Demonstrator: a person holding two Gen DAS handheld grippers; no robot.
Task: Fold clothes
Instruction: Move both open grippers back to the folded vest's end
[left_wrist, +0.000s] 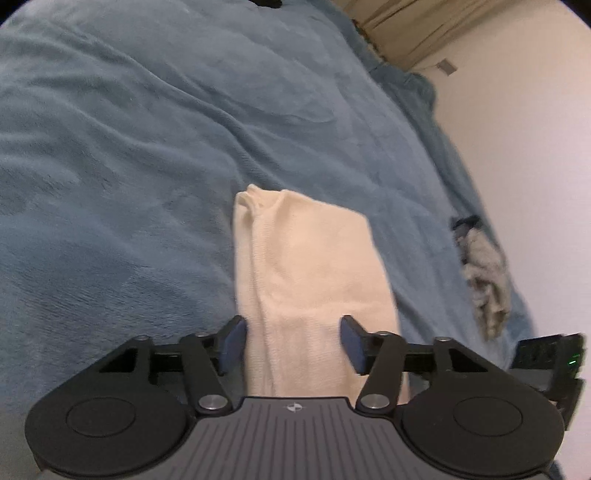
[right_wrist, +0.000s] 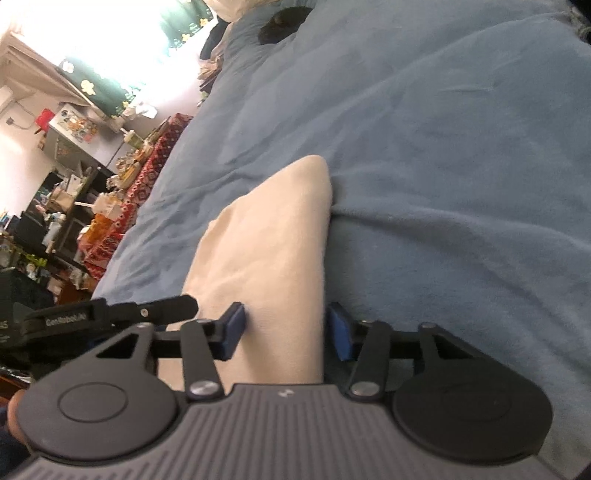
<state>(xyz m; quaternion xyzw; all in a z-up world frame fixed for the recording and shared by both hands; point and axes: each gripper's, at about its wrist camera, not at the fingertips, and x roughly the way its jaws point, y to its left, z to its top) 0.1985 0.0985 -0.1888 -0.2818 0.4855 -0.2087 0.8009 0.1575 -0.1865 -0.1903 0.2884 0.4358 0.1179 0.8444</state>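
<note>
"GenRobot.AI" on left hand-held gripper (right_wrist: 110, 314)

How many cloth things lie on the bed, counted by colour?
Blue: 1, the blanket that covers the bed.
Cream: 1, the folded garment in the middle.
Grey: 1, the crumpled cloth at the bed's edge.
Black: 1, a dark item far off; kind unclear.
Total: 4

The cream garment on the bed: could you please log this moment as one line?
cream garment folded on blue blanket | left gripper open astride it | right gripper open astride it
</note>
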